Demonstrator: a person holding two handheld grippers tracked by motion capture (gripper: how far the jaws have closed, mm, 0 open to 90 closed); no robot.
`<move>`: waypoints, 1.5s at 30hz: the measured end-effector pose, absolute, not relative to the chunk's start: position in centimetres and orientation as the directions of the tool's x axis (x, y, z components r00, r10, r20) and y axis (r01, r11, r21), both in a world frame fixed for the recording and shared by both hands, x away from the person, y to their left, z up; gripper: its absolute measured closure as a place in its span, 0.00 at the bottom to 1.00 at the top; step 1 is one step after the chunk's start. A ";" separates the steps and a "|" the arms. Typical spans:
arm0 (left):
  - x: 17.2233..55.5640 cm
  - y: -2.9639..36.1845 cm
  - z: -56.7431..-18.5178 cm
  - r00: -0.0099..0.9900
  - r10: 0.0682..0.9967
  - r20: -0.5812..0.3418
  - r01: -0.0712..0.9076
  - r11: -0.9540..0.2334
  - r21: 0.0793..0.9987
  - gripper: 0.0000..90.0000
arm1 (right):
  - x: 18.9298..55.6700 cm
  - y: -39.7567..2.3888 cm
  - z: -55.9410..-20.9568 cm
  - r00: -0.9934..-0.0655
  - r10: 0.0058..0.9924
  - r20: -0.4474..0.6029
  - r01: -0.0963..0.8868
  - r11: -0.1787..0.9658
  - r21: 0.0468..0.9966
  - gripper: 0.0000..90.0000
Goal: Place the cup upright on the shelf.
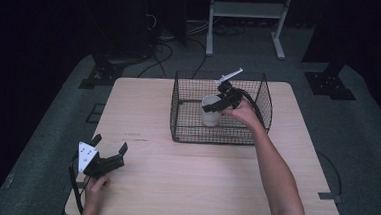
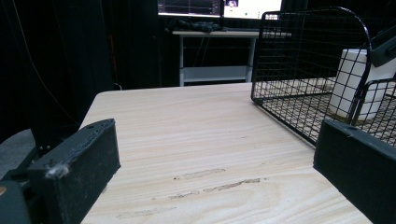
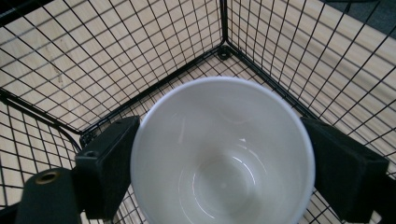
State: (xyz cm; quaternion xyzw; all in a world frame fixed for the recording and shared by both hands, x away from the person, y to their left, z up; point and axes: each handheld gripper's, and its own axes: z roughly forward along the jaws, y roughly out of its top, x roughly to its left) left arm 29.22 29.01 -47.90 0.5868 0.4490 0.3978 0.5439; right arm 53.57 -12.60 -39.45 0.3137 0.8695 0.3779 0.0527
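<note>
A white cup (image 1: 211,112) stands upright inside a black wire basket (image 1: 216,141) on the far half of the wooden table (image 1: 198,188). My right gripper (image 1: 214,104) reaches down into the basket, its two jaws pressed against opposite sides of the cup's rim. From above, in the right gripper view, the cup (image 3: 224,154) is empty and sits between the gripper (image 3: 219,161) jaws. My left gripper (image 1: 110,143) rests at the table's near left corner, open, with nothing between its fingers. In the left gripper view the gripper (image 2: 210,154) frames bare wood, with the basket (image 2: 299,60) and cup (image 2: 357,79) at the right.
The basket has tall mesh walls around the cup (image 3: 93,46). Beyond the table a white metal frame (image 1: 247,11) stands on the grey floor, with cables (image 1: 162,50) and black stand feet (image 1: 330,83) nearby. Bare wood lies between the left gripper and the basket.
</note>
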 end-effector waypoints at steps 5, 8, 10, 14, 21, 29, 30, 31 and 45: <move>29.2 29.0 -47.9 0.281 0.960 -0.019 0.094 -0.008 0.996 0.00 | 53.3 -12.9 -38.5 -0.794 0.591 0.141 0.493 0.491 0.718 0.14; 29.2 29.0 -47.9 0.281 0.960 -0.018 0.094 -0.008 0.996 0.00 | 53.1 -13.1 -38.2 -0.793 0.594 0.138 0.489 0.484 0.726 0.14; 29.2 29.0 -47.9 0.281 0.960 -0.017 0.093 -0.010 0.996 0.00 | 53.0 -13.4 -37.8 -0.791 0.595 0.142 0.488 0.473 0.734 0.14; 29.2 29.0 -47.9 0.280 0.960 -0.019 0.095 -0.008 0.995 0.00 | 52.4 -14.0 -36.8 -0.790 0.594 0.152 0.477 0.440 0.761 0.14; 29.2 28.9 -47.9 0.281 0.960 -0.012 0.095 -0.016 0.995 0.00 | 51.0 -14.7 -35.1 -0.804 0.576 0.148 0.441 0.409 0.799 0.14; 29.2 28.9 -47.9 0.280 0.960 -0.010 0.097 -0.017 0.995 0.00 | 49.3 -15.6 -34.1 -0.822 0.549 0.152 0.417 0.399 0.816 0.15; 29.2 28.9 -47.9 0.279 0.960 -0.010 0.098 -0.018 0.995 0.00 | 49.2 -15.7 -34.0 -0.822 0.549 0.150 0.417 0.402 0.815 0.15; 29.2 28.9 -47.9 0.278 0.960 -0.010 0.098 -0.018 0.995 0.00 | 49.0 -15.8 -33.9 -0.824 0.547 0.149 0.415 0.401 0.817 0.15; 29.2 28.8 -47.9 0.277 0.961 -0.006 0.099 -0.022 0.995 0.00 | 46.3 -17.7 -33.6 -0.845 0.513 0.153 0.390 0.393 0.833 0.15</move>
